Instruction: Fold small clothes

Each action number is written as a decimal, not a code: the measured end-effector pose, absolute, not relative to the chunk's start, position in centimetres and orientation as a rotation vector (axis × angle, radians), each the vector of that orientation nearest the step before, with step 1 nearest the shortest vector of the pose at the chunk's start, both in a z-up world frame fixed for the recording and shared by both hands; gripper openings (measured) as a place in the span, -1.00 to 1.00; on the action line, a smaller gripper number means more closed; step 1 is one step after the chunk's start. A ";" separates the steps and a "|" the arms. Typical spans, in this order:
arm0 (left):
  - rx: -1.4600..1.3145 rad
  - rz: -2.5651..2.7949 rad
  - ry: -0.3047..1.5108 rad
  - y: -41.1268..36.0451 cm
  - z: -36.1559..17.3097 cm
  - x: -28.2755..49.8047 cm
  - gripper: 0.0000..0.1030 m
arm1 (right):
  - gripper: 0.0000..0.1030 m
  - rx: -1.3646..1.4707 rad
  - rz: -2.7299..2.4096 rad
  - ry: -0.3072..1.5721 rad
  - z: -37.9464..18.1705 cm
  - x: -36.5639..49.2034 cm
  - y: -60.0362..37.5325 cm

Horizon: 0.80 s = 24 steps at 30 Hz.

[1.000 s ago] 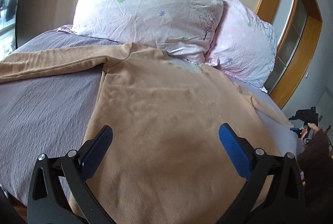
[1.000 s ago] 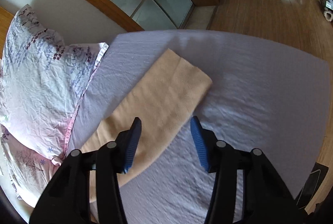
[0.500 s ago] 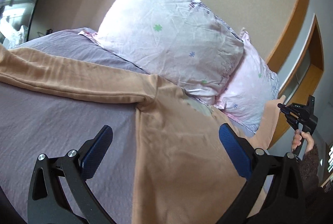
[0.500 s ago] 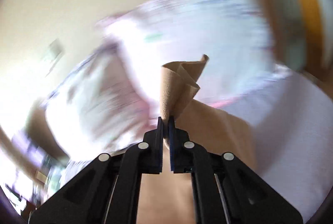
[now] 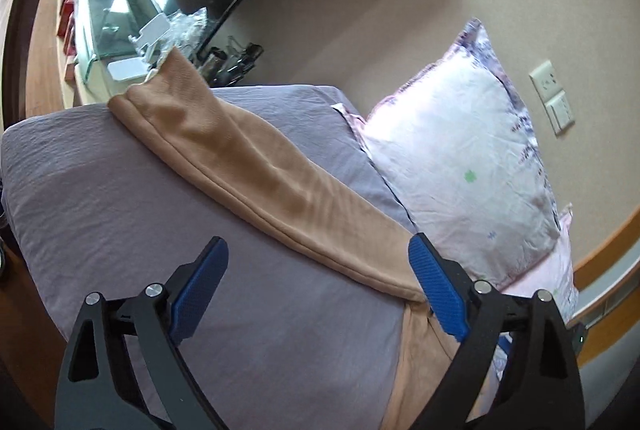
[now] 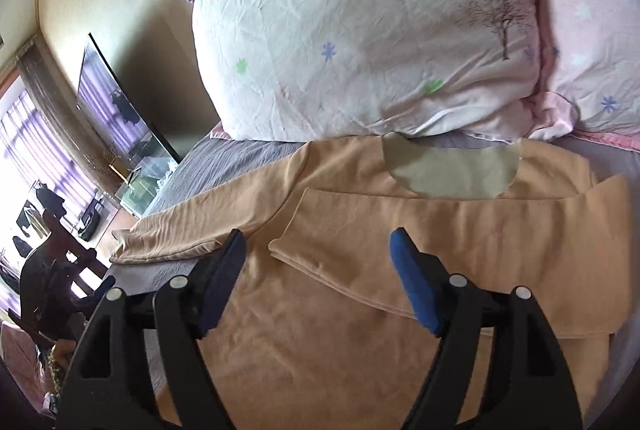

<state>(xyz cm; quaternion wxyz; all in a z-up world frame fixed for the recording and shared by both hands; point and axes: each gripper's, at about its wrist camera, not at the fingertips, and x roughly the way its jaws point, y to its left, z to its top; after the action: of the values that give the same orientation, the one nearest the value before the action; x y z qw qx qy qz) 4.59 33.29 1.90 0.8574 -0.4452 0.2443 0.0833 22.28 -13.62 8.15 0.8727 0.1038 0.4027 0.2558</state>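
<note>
— So where does the tan long-sleeved shirt (image 6: 360, 270) lie?
— Flat on the grey bedsheet (image 5: 120, 198), collar toward the floral pillow (image 6: 360, 30), so the sleeves can be folded in. One sleeve (image 6: 460, 238) is laid across the chest.
— And the grippers?
— The right gripper (image 6: 318, 254) hovers over that sleeve's cuff, jaws spread and empty. The left gripper (image 5: 318, 270) — also parted, holding nothing — faces the outstretched sleeve (image 5: 260, 182), likely the next one to fold.
</note>
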 end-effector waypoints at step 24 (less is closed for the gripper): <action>-0.980 0.357 0.610 37.1 3.6 10.5 -0.91 | 0.66 0.425 0.553 0.766 8.0 17.6 -22.5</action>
<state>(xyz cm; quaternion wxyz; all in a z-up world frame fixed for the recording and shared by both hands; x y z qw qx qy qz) 10.53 37.12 3.64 0.8230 -0.4606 0.2868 0.1679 17.64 -22.47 7.99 0.8688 0.2033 0.3661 0.2643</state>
